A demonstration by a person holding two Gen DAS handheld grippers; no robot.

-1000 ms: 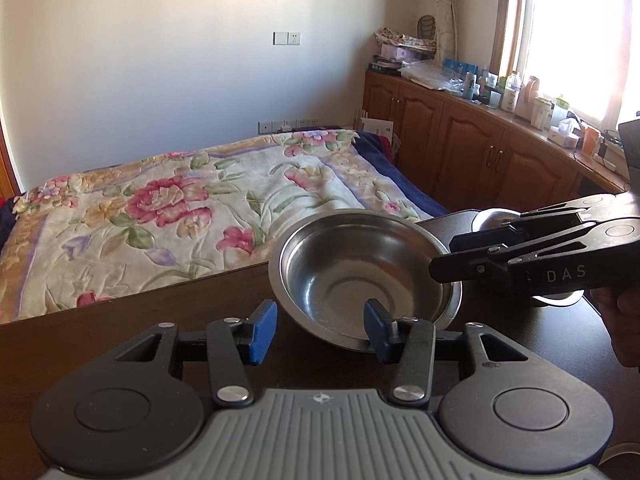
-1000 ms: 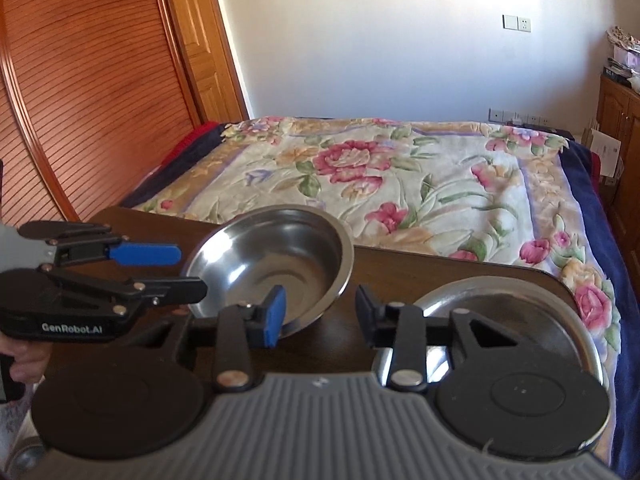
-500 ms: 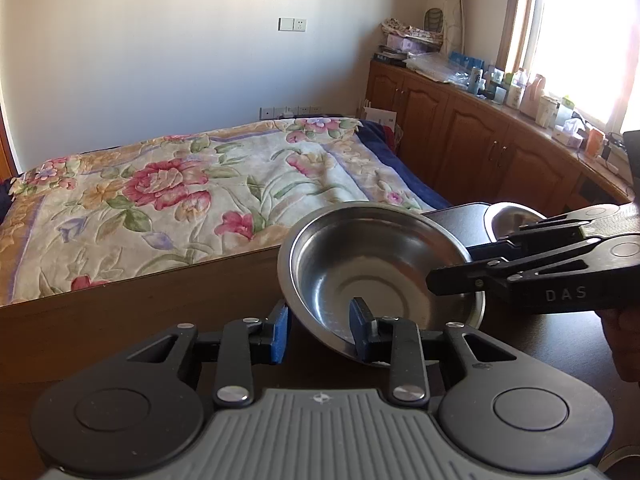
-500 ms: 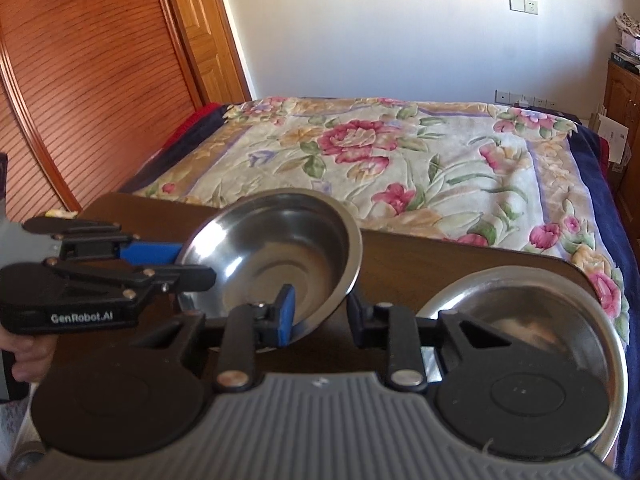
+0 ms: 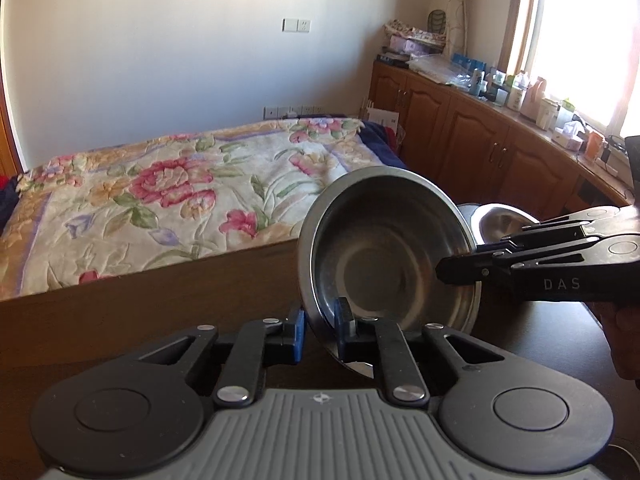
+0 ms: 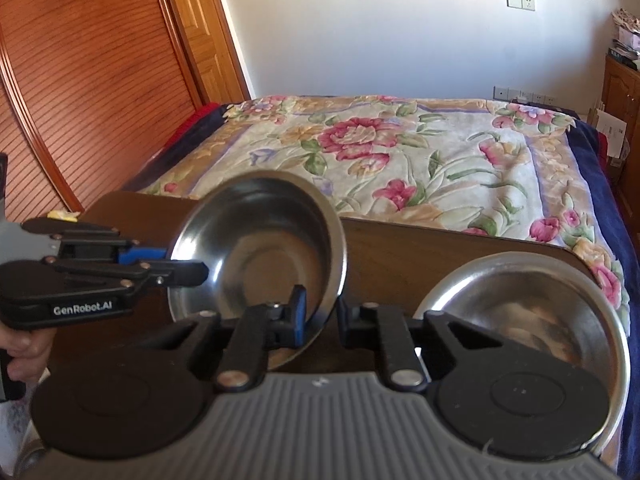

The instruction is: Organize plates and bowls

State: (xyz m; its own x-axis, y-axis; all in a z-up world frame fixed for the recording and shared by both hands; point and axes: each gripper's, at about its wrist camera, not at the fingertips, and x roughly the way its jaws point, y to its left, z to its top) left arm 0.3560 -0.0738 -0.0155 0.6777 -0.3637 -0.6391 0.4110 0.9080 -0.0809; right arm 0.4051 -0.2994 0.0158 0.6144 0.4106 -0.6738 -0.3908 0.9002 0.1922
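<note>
A steel bowl is tipped up above the dark wooden table, its inside facing the cameras. My left gripper is closing tight on the bowl's near rim, one blue pad inside and one outside. My right gripper is closing on the opposite rim of the same bowl. Each gripper shows in the other's view: the right gripper at the bowl's right side, the left gripper at its left side. A second, wider steel dish lies flat on the table to the right, also seen as the dish behind the bowl.
A bed with a floral cover runs along the table's far edge. Wooden cabinets topped with bottles and boxes stand at the right under a bright window. A wooden sliding door is at the left. A hand holds the left gripper's handle.
Both grippers' jaws have drawn together onto the bowl's rim. The bowl, which lay flat on the table, now stands tilted with its far edge raised.
</note>
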